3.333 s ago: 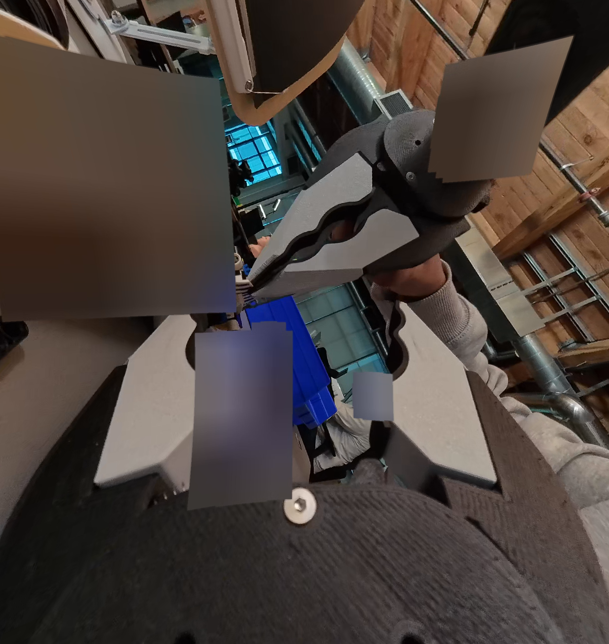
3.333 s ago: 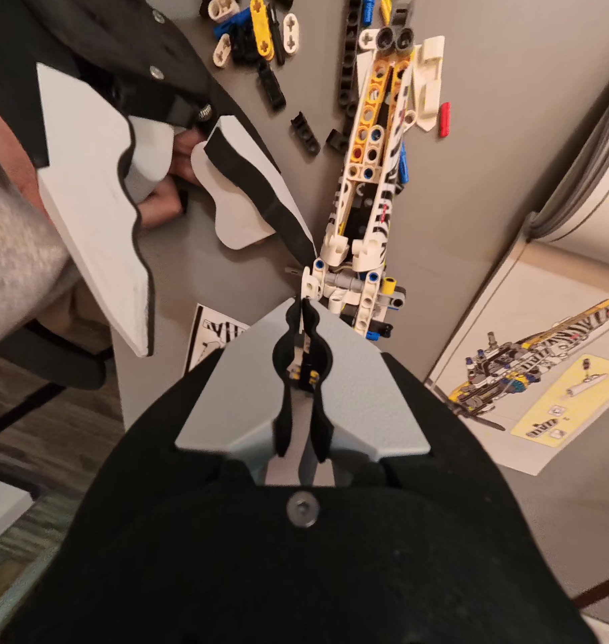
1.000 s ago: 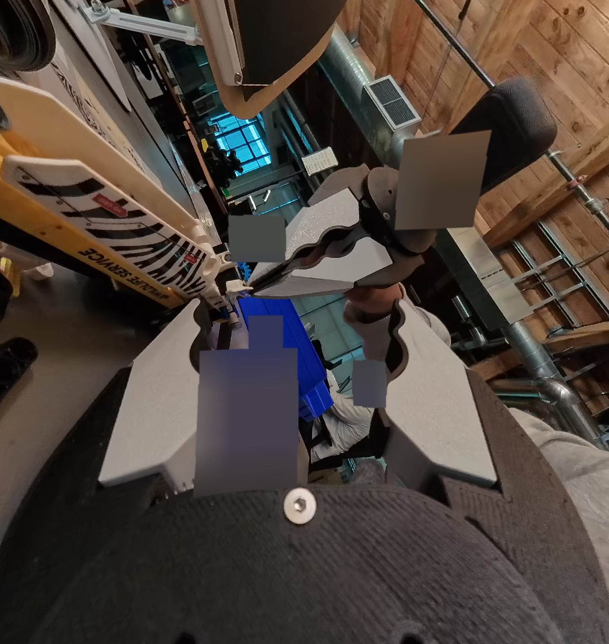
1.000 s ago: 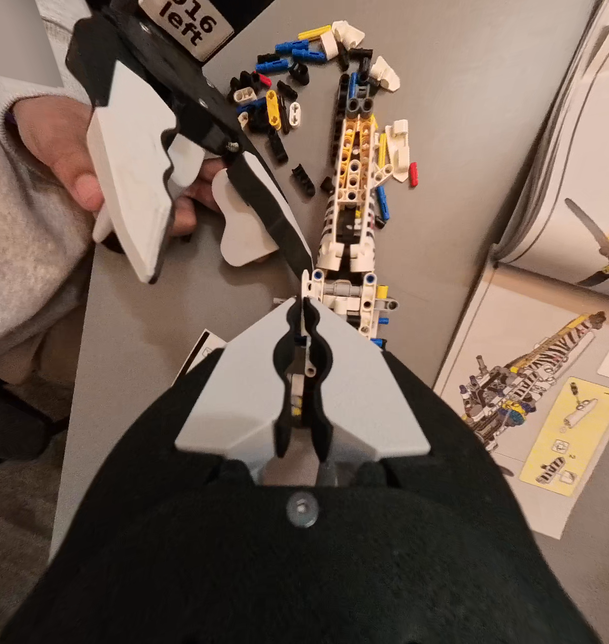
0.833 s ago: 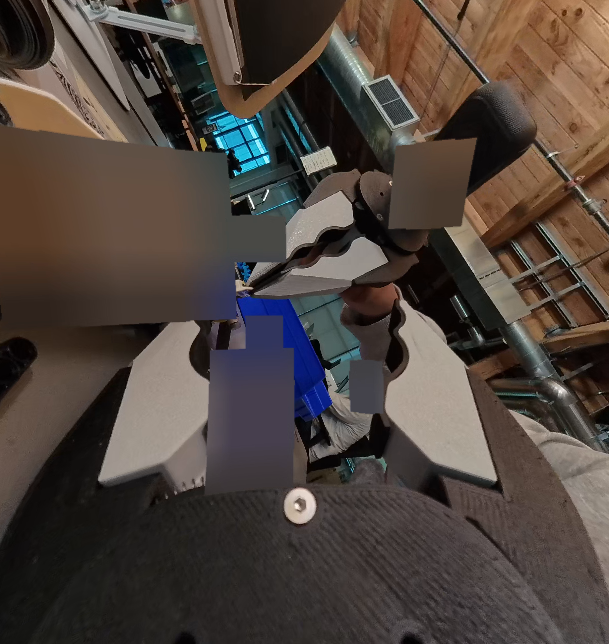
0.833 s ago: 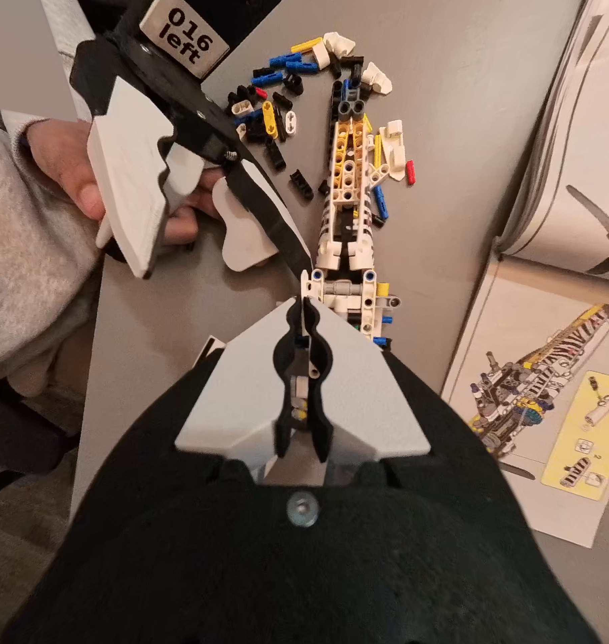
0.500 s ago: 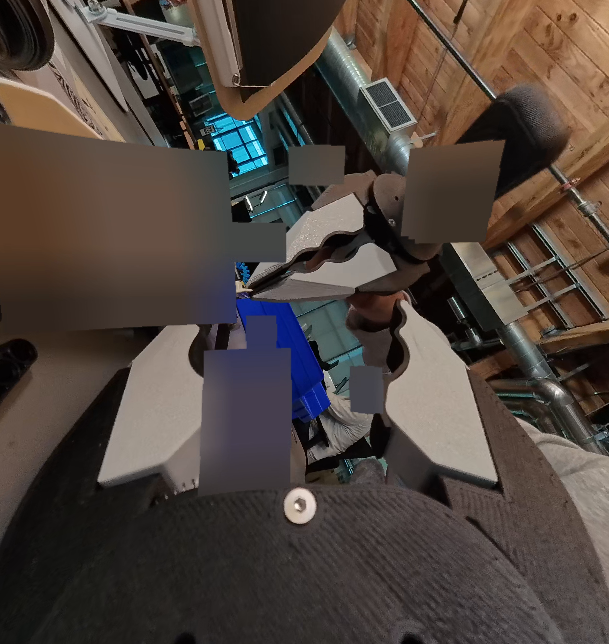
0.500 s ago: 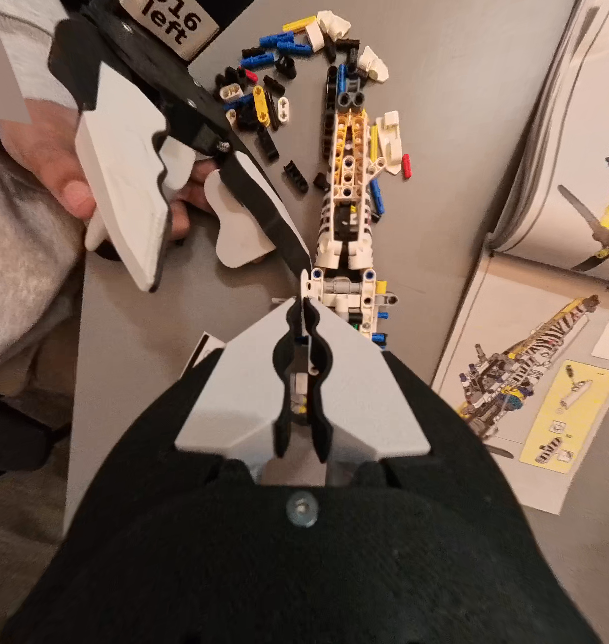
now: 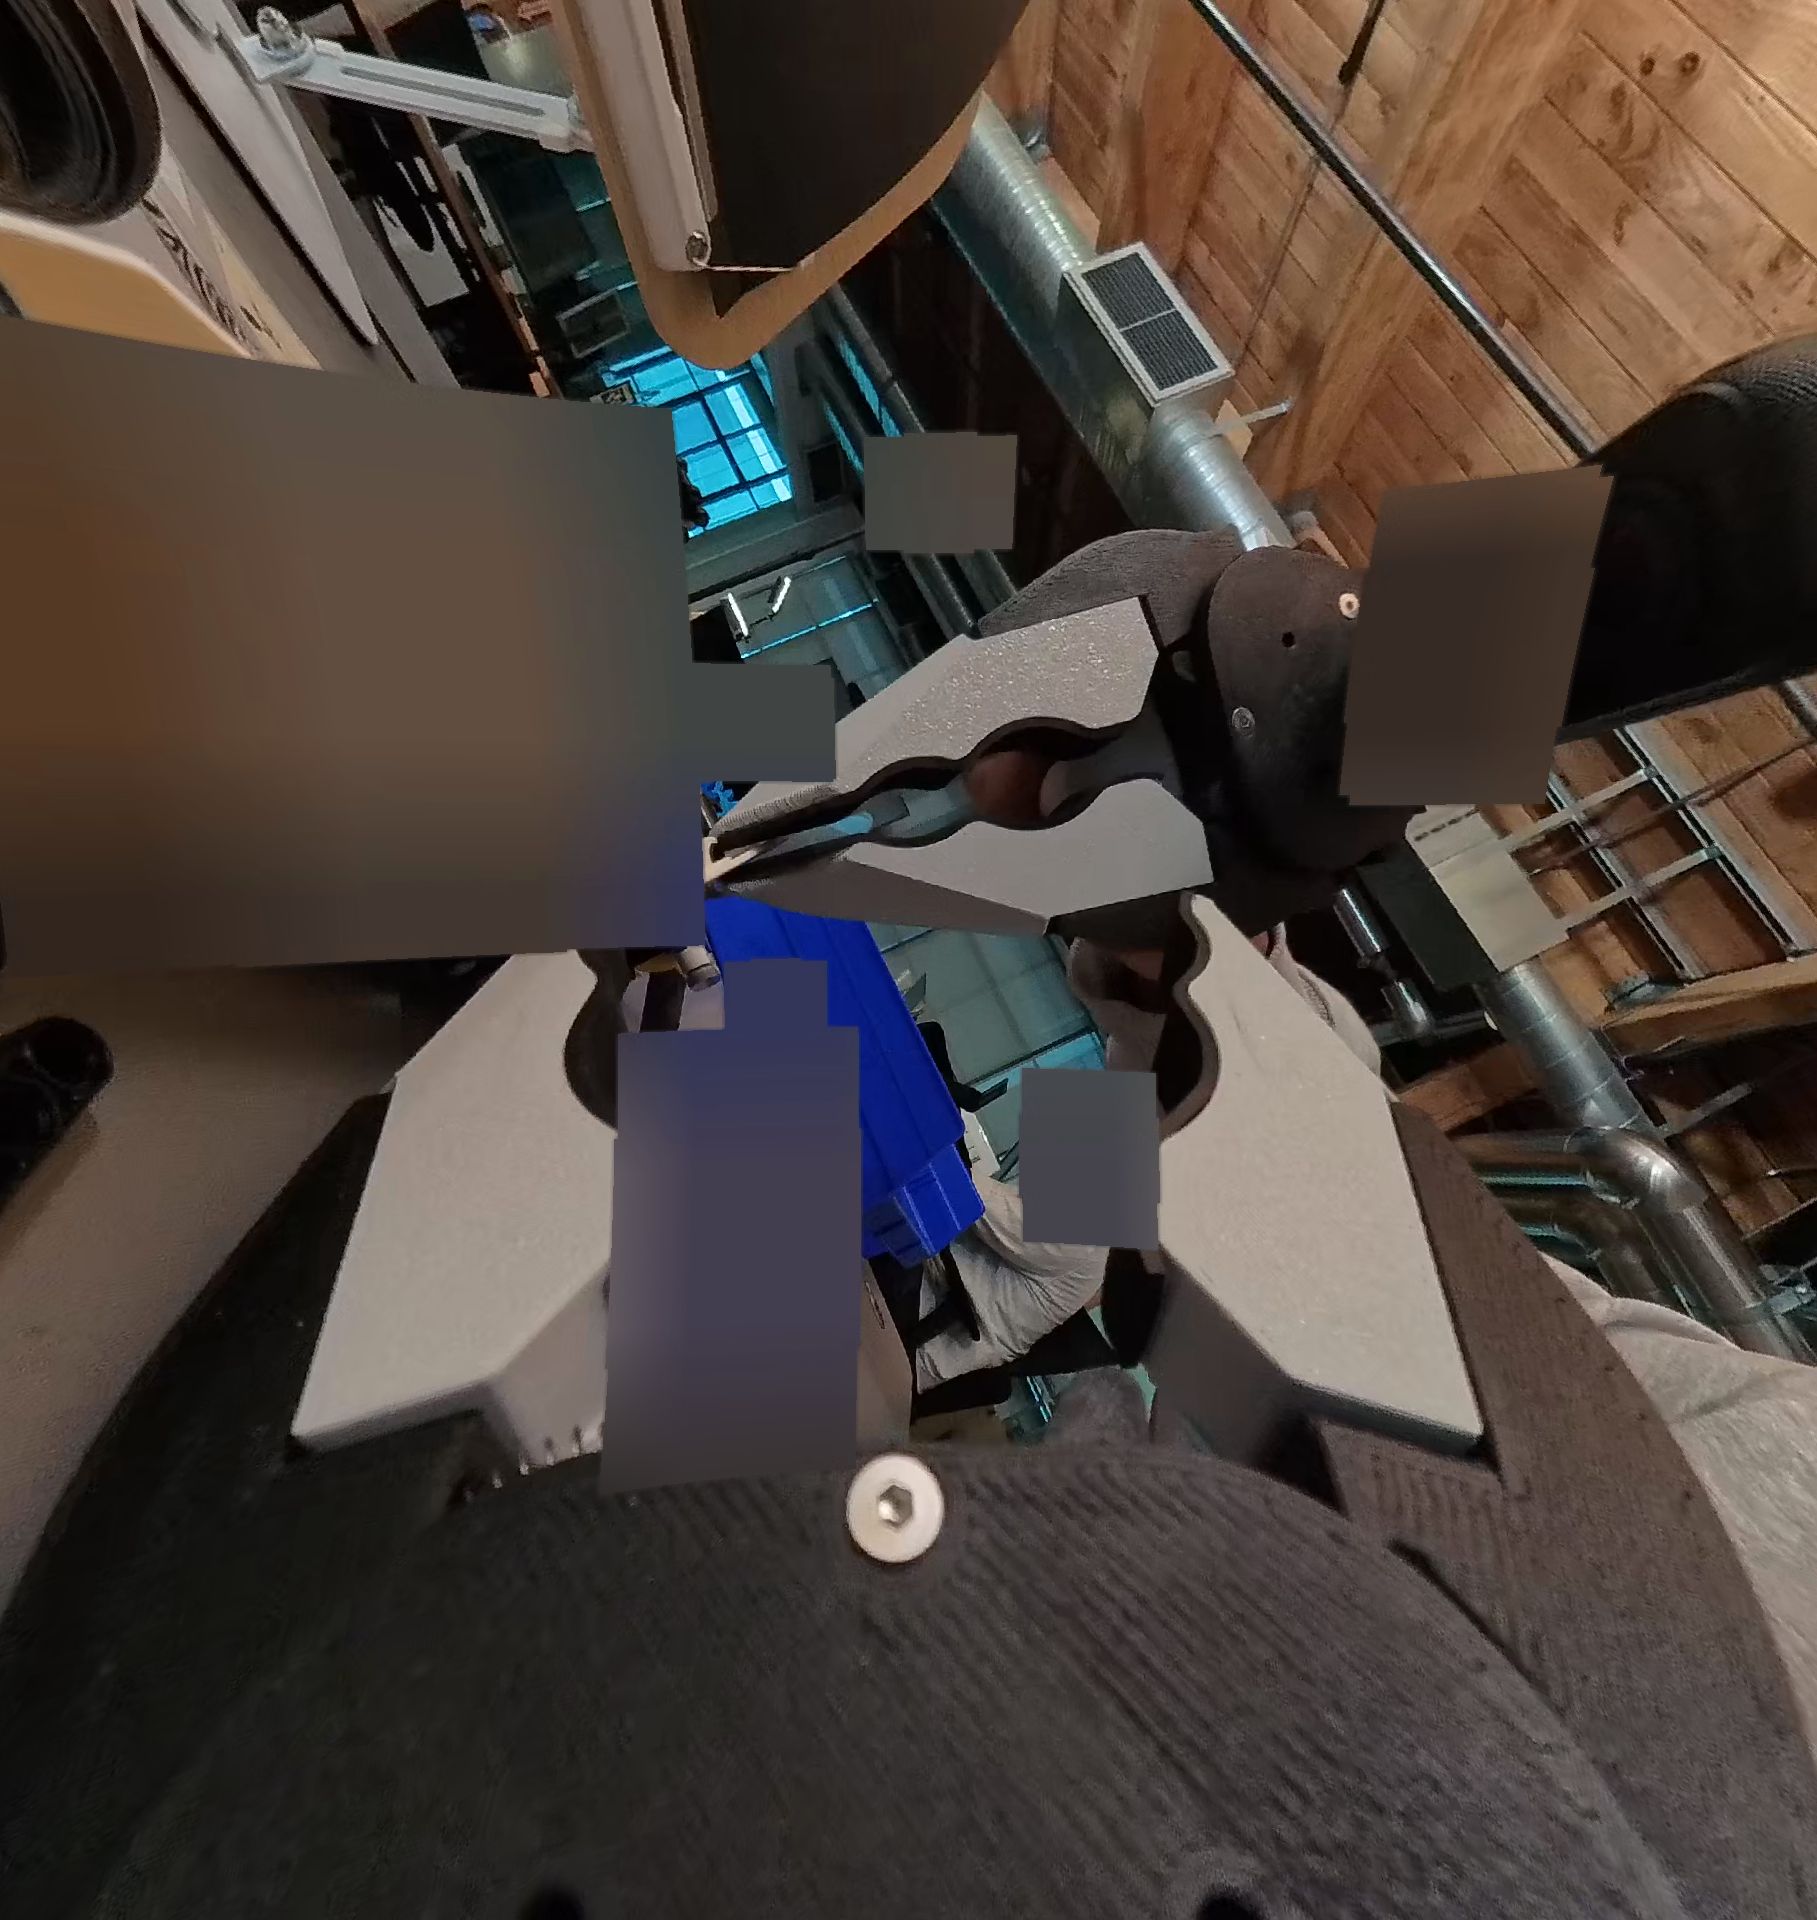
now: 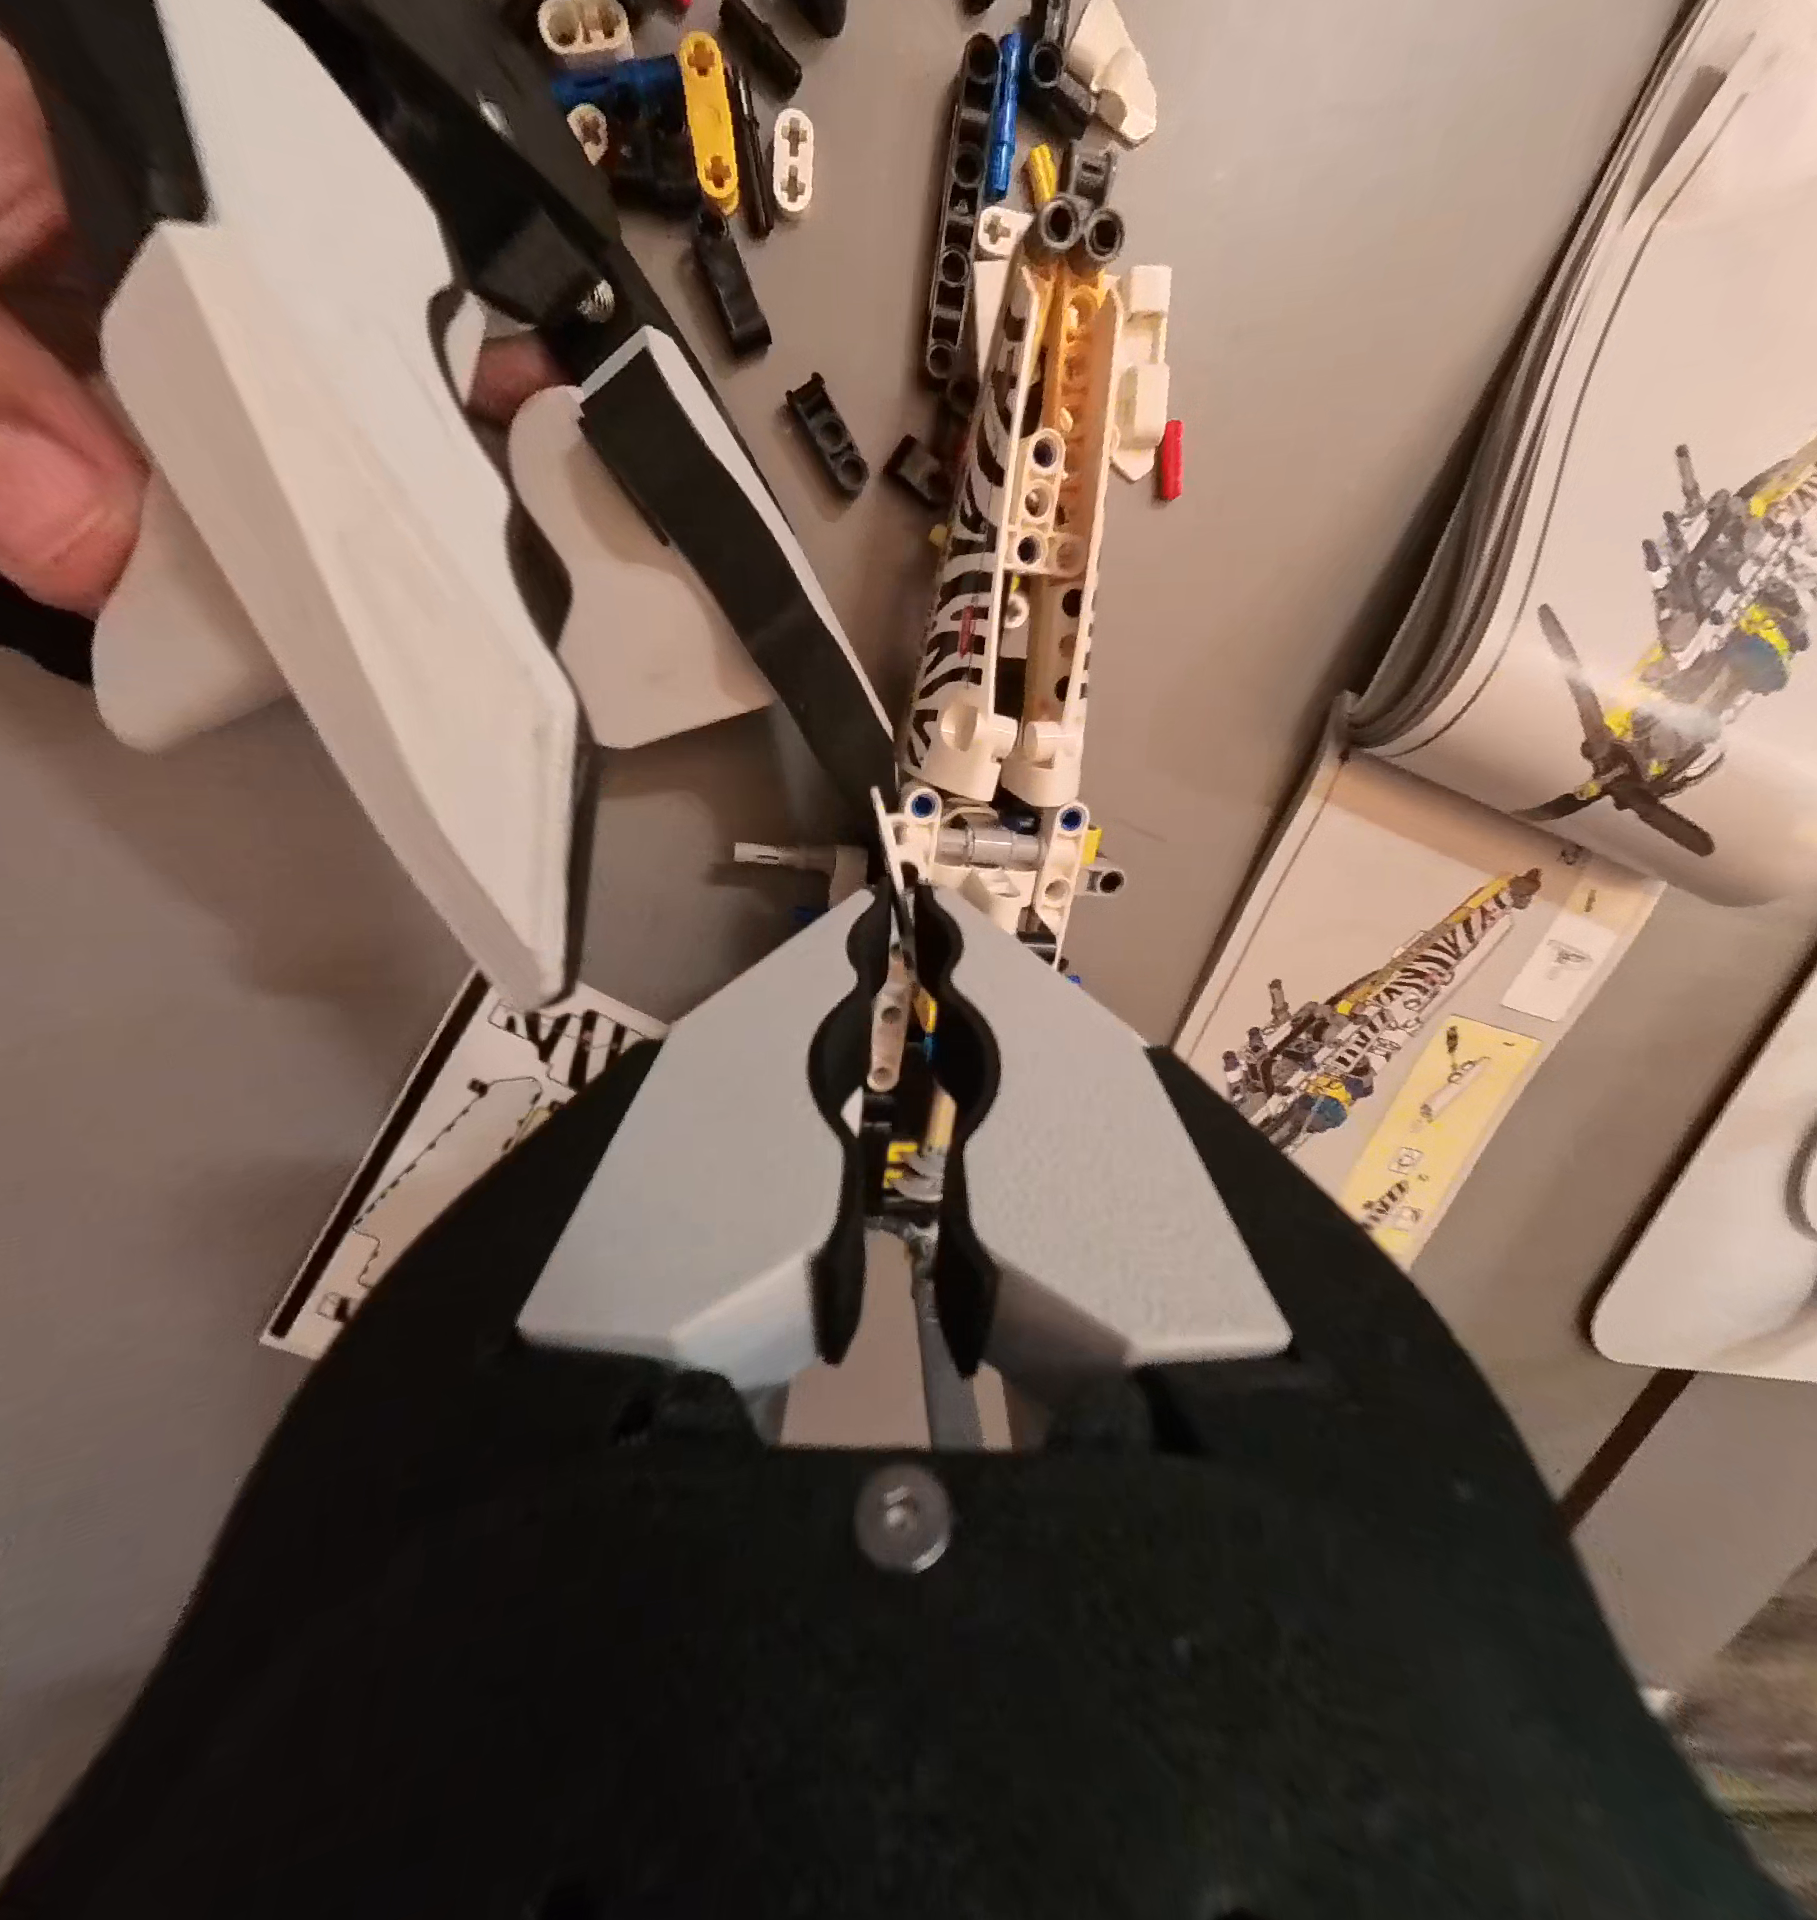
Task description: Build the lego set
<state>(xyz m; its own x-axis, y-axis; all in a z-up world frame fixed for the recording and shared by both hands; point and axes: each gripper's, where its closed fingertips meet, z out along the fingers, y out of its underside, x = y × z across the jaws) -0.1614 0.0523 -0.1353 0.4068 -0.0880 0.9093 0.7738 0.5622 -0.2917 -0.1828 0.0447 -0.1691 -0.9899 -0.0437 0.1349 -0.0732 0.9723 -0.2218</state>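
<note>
Zebra-striped model (image 10: 997, 582): flat on grey counter (image 10: 1403, 260), near end pinched by right tool (image 10: 902, 902), closed on its white beam, probably to steady it. Left tool (image 10: 717, 883): spread wide, one finger at same end. Loose parts (image 10: 717, 135) beyond; manual (image 10: 1403, 997) alongside for reference.

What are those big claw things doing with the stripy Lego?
A person is building a Lego model with a claw tool in each hand. The right gripper is shut on the near end of the long zebra-striped model, which lies on the grey table. The left gripper is open, and one of its fingers touches the model's near end. Loose pieces lie at the far end, and the instruction booklet lies open to the right.
</note>
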